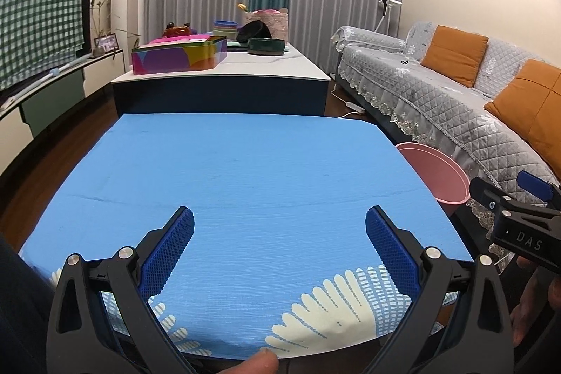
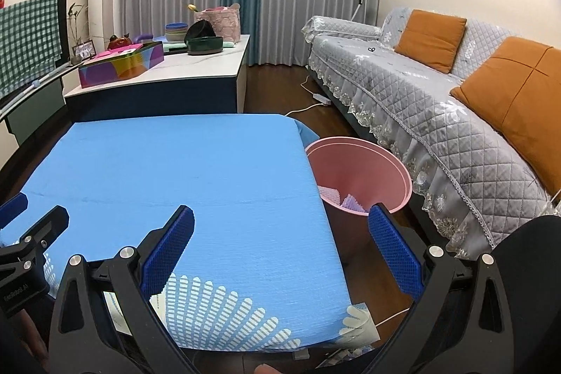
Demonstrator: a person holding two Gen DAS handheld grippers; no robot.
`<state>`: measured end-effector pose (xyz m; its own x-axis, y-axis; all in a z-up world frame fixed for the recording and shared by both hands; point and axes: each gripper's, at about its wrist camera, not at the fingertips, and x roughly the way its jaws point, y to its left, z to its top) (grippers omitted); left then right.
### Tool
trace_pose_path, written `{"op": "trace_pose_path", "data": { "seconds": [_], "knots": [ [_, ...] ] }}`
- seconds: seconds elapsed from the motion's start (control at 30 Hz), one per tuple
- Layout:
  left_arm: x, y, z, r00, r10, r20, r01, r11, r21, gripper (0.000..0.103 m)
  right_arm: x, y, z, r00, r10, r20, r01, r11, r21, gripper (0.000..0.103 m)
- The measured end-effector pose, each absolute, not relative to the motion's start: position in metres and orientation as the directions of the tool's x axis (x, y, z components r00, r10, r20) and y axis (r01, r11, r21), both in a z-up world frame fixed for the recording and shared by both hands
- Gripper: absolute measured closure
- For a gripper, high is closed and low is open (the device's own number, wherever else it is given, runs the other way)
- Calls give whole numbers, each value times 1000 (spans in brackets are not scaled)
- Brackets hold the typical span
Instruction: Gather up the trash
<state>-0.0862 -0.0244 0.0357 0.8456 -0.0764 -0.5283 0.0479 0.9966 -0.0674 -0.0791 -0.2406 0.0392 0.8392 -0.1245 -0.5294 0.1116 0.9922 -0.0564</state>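
In the left wrist view, the left gripper point(image 1: 279, 230) hovers over the blue-covered bench point(image 1: 245, 170), its jaws spread wide with nothing between them; no trash shows on the cloth. The pink bin point(image 1: 443, 176) stands just off the bench's right edge, and the right gripper point(image 1: 508, 198) is nearby at the frame's right side. In the right wrist view, the right gripper point(image 2: 280, 230) is likewise wide open and empty, poised over the bench's right edge beside the bin point(image 2: 368, 163), which holds crumpled pale purple paper point(image 2: 342, 198) at its bottom. By my reading, the trash is already binned and the task looks near done; the next move calls for scanning for leftovers, or else pulling both grippers back.
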Motion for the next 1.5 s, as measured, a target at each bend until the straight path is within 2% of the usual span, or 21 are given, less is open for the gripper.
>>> {"op": "trace_pose_path", "data": {
  "seconds": [1.5],
  "knots": [
    [-88, -25, 37, 848, -69, -526, 46, 997, -56, 8, -81, -241, 40, 841, -127, -526, 118, 992, -50, 5]
  ]
}}
